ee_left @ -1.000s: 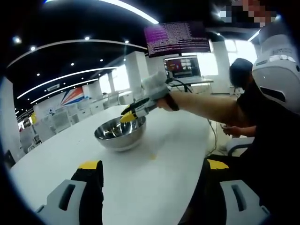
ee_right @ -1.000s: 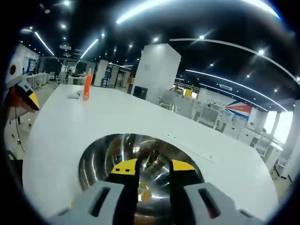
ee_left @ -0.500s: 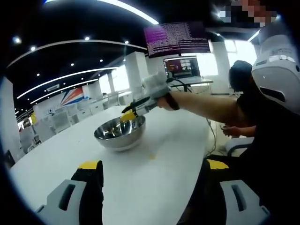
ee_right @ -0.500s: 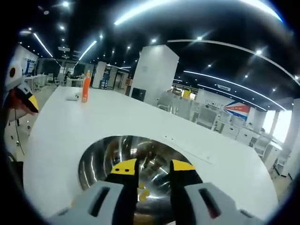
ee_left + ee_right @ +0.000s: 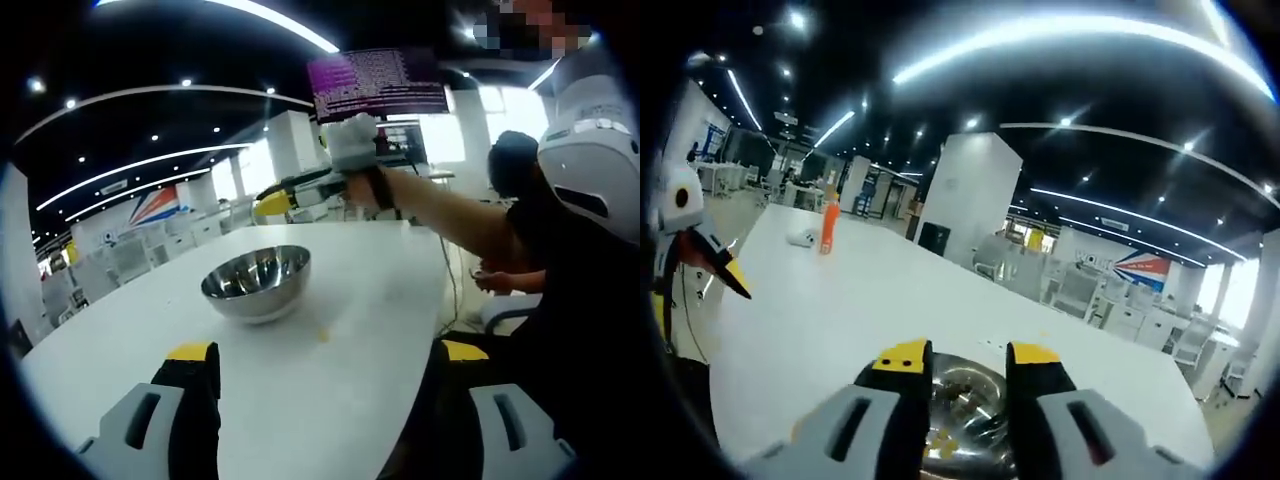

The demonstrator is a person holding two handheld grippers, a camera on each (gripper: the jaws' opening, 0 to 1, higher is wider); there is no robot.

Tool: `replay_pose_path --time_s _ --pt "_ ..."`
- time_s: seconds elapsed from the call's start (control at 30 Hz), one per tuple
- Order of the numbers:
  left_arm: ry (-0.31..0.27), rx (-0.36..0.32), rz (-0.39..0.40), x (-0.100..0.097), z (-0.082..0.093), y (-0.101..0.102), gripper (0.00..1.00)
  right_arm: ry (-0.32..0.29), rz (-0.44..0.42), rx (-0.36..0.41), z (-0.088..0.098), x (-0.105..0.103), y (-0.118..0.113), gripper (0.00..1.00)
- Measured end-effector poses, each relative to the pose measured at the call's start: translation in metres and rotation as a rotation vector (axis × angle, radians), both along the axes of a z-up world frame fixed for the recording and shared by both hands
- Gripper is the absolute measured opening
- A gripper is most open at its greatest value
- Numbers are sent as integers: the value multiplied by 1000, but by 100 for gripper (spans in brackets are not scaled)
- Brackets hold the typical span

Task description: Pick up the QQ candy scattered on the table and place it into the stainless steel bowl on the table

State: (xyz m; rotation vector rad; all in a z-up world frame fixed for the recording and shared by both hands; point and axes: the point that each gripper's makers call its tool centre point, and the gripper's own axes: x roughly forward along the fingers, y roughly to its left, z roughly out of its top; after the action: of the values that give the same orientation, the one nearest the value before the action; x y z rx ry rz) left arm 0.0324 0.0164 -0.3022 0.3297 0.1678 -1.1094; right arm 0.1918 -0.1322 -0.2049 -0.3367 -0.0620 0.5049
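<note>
Left gripper view: left tongs [image 5: 315, 360] spread wide, empty, low over table [image 5: 380, 290]. One candy [image 5: 323, 335] lies on table just ahead, between tongs and bowl [image 5: 257, 283]. Left tongs nearer it; right tongs [image 5: 275, 203] raised beyond bowl.

Right gripper view: right tongs [image 5: 960, 358] slightly parted, nothing held, bowl [image 5: 970, 395] with candies [image 5: 940, 443] directly below.
</note>
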Motion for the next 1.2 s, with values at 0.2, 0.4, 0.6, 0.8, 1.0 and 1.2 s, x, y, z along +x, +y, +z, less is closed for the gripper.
replay_pose_path --time_s 0.2,0.4,0.6,0.8,1.0,1.2 --pt "-4 -1 2 0 1 0 89 -94 93 47 44 -51 26 30" --pt "-9 6 4 -1 0 1 89 -120 162 26 46 -93 46 30" --pt "-11 -5 -2 -2 3 -1 89 -30 204 16 -1 -109 62 30" --pt "-12 2 -11 -6 3 -3 89 94 230 18 -56 -115 73 30" --pt "-14 9 -8 -6 3 -2 89 179 205 1 -106 -107 70 30" --pt "-15 9 -13 -5 2 -5 89 255 188 11 -153 -94 63 30"
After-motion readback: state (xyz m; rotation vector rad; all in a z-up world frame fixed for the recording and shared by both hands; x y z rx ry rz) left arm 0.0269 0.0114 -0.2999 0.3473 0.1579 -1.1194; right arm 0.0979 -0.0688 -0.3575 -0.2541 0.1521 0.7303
